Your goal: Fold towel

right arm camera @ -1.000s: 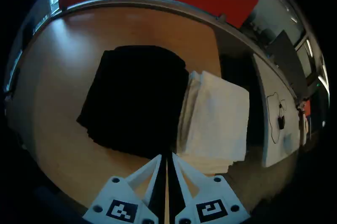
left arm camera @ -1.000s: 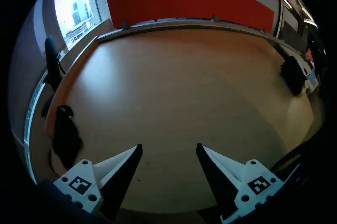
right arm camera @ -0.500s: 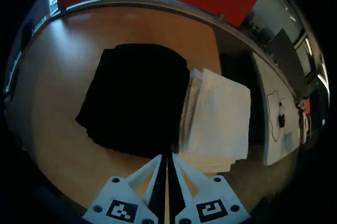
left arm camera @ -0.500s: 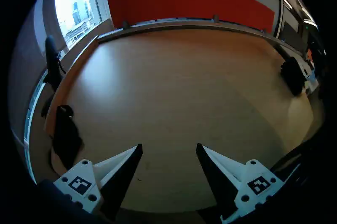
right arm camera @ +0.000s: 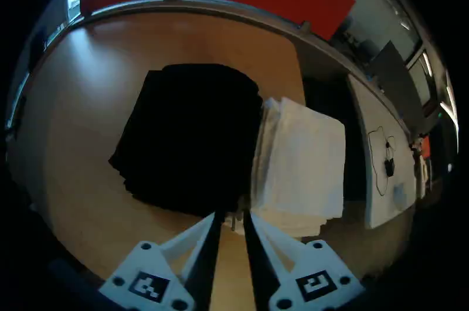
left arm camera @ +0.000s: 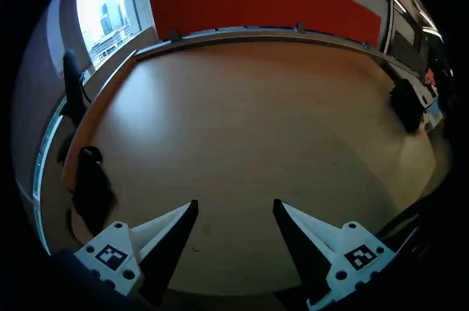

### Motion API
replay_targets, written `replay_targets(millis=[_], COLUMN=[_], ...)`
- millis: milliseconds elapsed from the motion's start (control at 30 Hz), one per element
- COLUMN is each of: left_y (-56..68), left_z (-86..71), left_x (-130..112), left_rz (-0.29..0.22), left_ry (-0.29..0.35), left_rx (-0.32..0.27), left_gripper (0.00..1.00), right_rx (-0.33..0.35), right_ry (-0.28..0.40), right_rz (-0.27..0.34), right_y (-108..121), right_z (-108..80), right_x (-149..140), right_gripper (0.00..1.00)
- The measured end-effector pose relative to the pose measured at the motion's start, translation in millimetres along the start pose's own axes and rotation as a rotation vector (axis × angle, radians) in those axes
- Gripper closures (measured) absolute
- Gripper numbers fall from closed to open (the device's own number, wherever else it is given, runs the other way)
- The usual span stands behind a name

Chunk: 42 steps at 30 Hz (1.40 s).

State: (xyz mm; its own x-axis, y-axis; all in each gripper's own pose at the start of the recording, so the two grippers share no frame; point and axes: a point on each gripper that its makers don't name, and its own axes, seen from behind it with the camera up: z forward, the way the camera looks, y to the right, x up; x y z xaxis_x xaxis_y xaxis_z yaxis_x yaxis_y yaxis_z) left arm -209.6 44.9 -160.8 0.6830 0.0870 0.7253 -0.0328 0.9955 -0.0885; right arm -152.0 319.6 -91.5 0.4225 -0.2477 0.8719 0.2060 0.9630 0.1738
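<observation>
Right claw (right arm camera: 230, 214) is cracked open a little with nothing in it. Its tips sit at the near edge of two stacks: black towel stack (right arm camera: 187, 135) ahead-left, white towel stack (right arm camera: 302, 164) ahead-right. Left claw (left arm camera: 234, 202) is spread wide over bare worktop (left arm camera: 252, 123). Looks like the grab-a-towel step, so next it needs to pinch only the top layer.

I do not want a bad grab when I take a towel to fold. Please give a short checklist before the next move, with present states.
1. Left tongs open, holding nothing: ok.
2. Right tongs open wide enough for a towel: not ok, the gap is narrow.
3. Black towels and white towels lie ahead of the right tongs: ok.
4. Bare table ahead of the left tongs for spreading: ok.
5. Top layer separable from its pile: cannot tell.
</observation>
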Motion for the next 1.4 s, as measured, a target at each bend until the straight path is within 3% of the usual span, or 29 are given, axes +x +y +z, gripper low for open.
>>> replay_targets(millis=[200, 300, 467, 633, 1167, 1400], left_y=[-2.1, -2.4, -2.3, -1.0, -4.0, -5.7], left_z=[-0.9, -1.0, -0.4, 0.2, 0.9, 2.9], left_x=[-1, -1, 1, 4, 27, 38], left_rz=[-0.004, -0.005, -0.010, -0.014, -0.032, -0.041], left_ry=[0.005, 0.009, 0.016, 0.024, 0.075, 0.102], left_rx=[-0.004, -0.007, -0.016, -0.026, -0.026, -0.028], left_gripper=[0.05, 0.05, 0.05, 0.05, 0.05, 0.06], right_rx=[0.001, 0.003, 0.002, 0.013, 0.058, 0.081], right_ry=[0.012, 0.020, 0.048, 0.120, 0.495, 0.630], right_rz=[0.016, 0.022, 0.036, 0.055, 0.201, 0.248], right_y=[-5, -8, -12, -23, -83, -105], right_z=[-5.2, -7.9, -13.1, -22.9, -77.3, -99.1], right_x=[-1, 0, 6, 26, 124, 152], right_gripper=[0.16, 0.07, 0.07, 0.07, 0.07, 0.07])
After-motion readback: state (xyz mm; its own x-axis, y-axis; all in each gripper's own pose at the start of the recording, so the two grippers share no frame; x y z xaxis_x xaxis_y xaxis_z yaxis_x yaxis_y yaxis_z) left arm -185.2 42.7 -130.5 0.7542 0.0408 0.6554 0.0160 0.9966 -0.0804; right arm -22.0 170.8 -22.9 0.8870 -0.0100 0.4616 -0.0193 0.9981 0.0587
